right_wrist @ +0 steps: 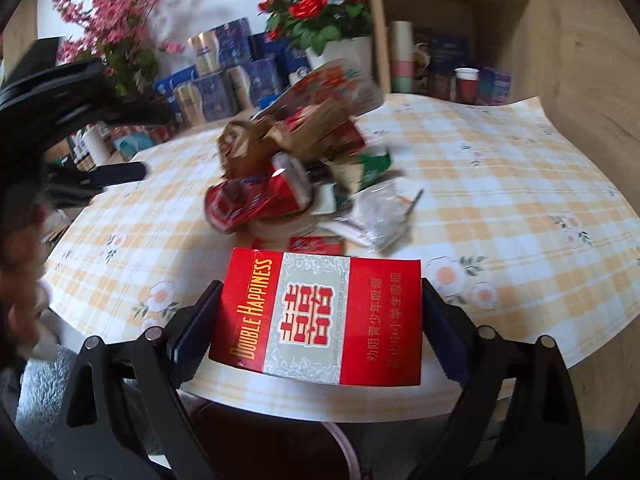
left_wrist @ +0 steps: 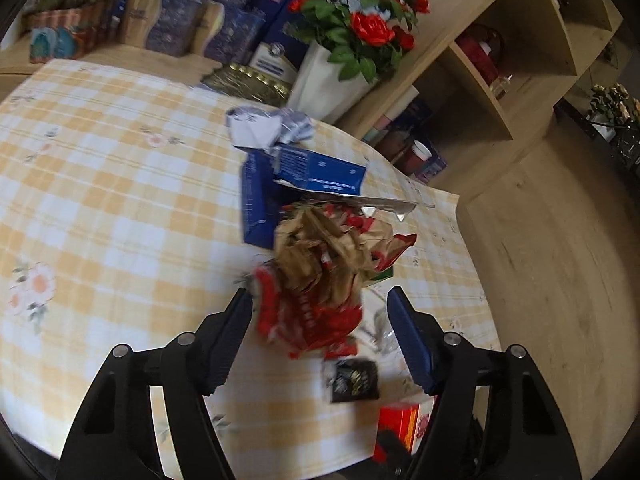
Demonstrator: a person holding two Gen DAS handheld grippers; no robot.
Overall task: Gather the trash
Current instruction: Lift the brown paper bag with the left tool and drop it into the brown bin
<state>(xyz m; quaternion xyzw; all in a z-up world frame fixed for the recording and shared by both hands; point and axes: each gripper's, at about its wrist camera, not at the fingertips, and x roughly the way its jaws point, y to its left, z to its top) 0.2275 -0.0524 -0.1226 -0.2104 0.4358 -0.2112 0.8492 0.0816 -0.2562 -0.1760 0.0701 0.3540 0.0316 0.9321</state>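
Note:
A trash pile lies on the yellow checked tablecloth (left_wrist: pixel 100 200): crumpled brown paper (left_wrist: pixel 320 248), a red can (left_wrist: pixel 304 320), a blue carton (left_wrist: pixel 258 200) and white crumpled paper (left_wrist: pixel 256 126). My left gripper (left_wrist: pixel 319 291) is open around the red can; its left finger is close beside it and the right finger stands apart. In the right wrist view the can (right_wrist: pixel 256 200) lies on its side under the brown paper (right_wrist: pixel 280 132). My right gripper (right_wrist: pixel 320 282) is shut on a red Double Happiness cigarette box (right_wrist: pixel 320 320), held at the table's near edge.
A small black packet (left_wrist: pixel 354 380) and a clear plastic wrapper (right_wrist: pixel 380 216) lie near the pile, with a small red pack (right_wrist: pixel 316 245) beside them. A white vase of red roses (left_wrist: pixel 332 80) and blue boxes (left_wrist: pixel 232 36) stand at the back. Wooden shelves (left_wrist: pixel 500 80) rise on the right.

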